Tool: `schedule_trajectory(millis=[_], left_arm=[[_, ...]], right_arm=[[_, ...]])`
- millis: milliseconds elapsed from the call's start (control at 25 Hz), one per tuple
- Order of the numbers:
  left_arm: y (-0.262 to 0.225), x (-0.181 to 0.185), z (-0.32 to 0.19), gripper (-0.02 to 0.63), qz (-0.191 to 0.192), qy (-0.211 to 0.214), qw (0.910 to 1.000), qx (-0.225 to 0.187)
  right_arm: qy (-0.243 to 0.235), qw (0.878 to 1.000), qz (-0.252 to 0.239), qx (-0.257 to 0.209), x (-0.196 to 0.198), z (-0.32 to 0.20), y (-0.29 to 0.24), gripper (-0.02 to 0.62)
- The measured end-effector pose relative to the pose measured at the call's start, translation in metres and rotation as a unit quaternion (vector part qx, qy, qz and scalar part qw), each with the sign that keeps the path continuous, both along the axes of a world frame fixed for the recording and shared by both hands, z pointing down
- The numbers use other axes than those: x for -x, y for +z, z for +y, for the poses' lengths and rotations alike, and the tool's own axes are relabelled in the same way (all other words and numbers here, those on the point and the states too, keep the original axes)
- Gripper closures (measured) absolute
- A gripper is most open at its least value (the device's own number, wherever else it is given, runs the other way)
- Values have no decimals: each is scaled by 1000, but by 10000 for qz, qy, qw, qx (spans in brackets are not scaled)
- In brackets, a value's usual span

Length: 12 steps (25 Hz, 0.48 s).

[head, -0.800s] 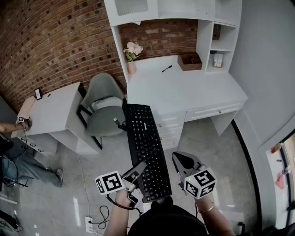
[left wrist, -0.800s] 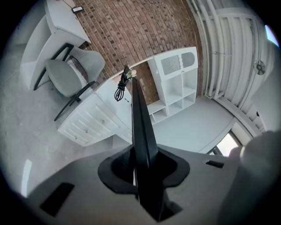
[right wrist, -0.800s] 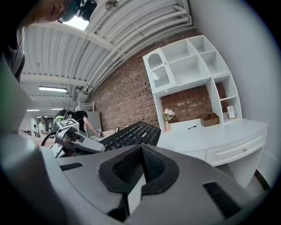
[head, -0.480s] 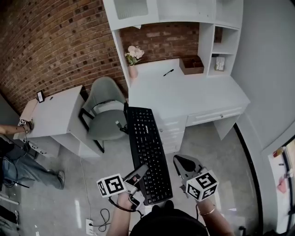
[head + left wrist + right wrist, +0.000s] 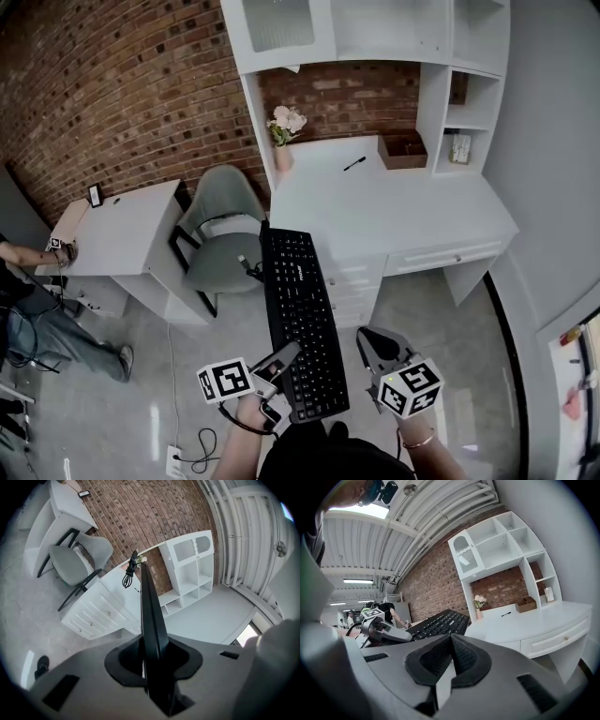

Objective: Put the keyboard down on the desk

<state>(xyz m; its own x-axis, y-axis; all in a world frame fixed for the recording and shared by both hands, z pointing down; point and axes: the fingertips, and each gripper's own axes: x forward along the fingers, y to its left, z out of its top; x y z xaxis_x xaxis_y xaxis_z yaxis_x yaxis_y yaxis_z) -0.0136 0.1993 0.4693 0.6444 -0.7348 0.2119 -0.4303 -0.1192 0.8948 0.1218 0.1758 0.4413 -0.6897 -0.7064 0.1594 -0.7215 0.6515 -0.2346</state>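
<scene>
R gripper (image 5: 451, 638) jaws together w/ nothing btwn, and beyond them L gripper (image 5: 406, 636) holds black keyboard (image 5: 440, 623) by its near end, left of white desk (image 5: 525, 620) w/ flower vase (image 5: 479, 603), pen (image 5: 505, 614) & brown box (image 5: 526, 604) before brick wall (image 5: 436, 585).

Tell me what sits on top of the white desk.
A vase of flowers, a pen and a brown box. The held keyboard covers the desk's near left corner, so that patch is unseen.
</scene>
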Motion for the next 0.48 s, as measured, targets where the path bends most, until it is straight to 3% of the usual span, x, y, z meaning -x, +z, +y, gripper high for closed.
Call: schedule_trajectory(millis=[480], left_arm=[[0, 10, -67, 512, 65, 25, 10000, -48]], right_arm=[[174, 9998, -112, 45, -1, -55, 3, 591]])
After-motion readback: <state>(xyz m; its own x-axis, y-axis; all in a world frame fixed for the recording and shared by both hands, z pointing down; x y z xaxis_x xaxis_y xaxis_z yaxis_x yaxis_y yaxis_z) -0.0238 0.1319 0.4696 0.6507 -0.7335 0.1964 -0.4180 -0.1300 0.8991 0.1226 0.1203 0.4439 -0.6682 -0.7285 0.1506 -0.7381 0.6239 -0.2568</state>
